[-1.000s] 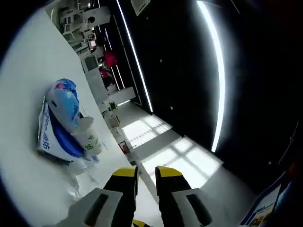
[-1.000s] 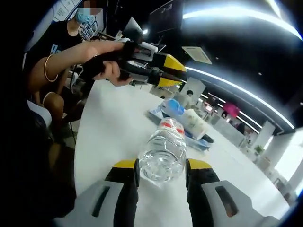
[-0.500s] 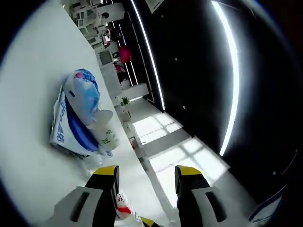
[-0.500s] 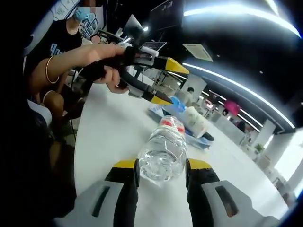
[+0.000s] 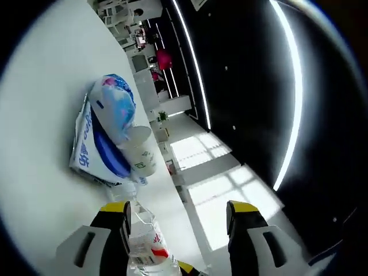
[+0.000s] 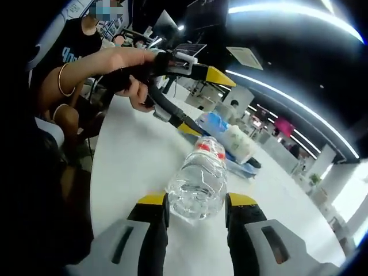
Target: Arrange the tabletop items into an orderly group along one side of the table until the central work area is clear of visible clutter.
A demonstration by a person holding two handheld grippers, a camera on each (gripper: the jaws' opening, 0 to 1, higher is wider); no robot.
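Note:
My right gripper (image 6: 197, 201) is shut on a clear water bottle (image 6: 198, 183) with a red label, held above the white table (image 6: 129, 167) and pointing away. A person's hand (image 6: 133, 80) holds my left gripper (image 6: 206, 103), its jaws wide open just beyond the bottle's top. In the left gripper view, the left gripper (image 5: 178, 211) stands open with the bottle's red-labelled top (image 5: 147, 244) near its left jaw, untouched as far as I can see. Ahead lies a pile: a blue tissue pack (image 5: 112, 109), a white paper cup (image 5: 141, 156) and a flat blue-and-white package (image 5: 85, 156).
The same pile lies past the bottle: the tissue pack (image 6: 211, 122), the cup (image 6: 238, 144) and the flat package (image 6: 241, 167). A person in a dark shirt (image 6: 63, 52) sits at the table's left edge. The table (image 5: 34, 109) runs left of the pile; desks and lights lie far behind.
My left gripper went from nearly shut to wide open, and the bottle's top has come up between its jaws. The right gripper has kept its hold on the bottle.

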